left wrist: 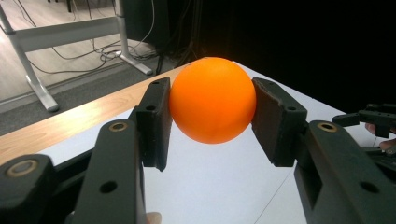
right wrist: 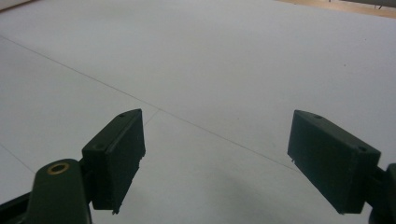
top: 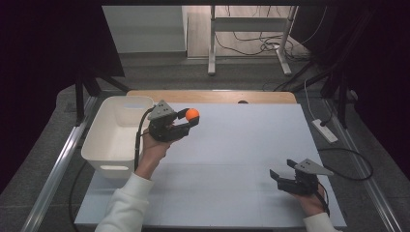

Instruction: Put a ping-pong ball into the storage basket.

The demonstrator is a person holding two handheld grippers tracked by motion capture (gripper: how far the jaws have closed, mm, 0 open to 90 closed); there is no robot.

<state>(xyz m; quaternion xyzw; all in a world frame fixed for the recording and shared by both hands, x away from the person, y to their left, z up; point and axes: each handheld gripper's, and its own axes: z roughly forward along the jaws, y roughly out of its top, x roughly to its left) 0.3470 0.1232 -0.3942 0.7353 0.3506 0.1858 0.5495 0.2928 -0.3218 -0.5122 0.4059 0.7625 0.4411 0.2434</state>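
Left gripper (top: 189, 119) clamps the orange ball (top: 192, 114) left of centre frame, just right of the white bin (top: 104, 145). Swing it left over the rim before letting go. Right gripper (top: 283, 170) rests lower right, jaws spread, empty.

You hold a plain orange ball (top: 192, 114) between black jaws; at the frame's left sits a white bin (top: 107, 145), the mat (top: 232, 159) is pale grey, your sleeve (top: 126, 205) white.
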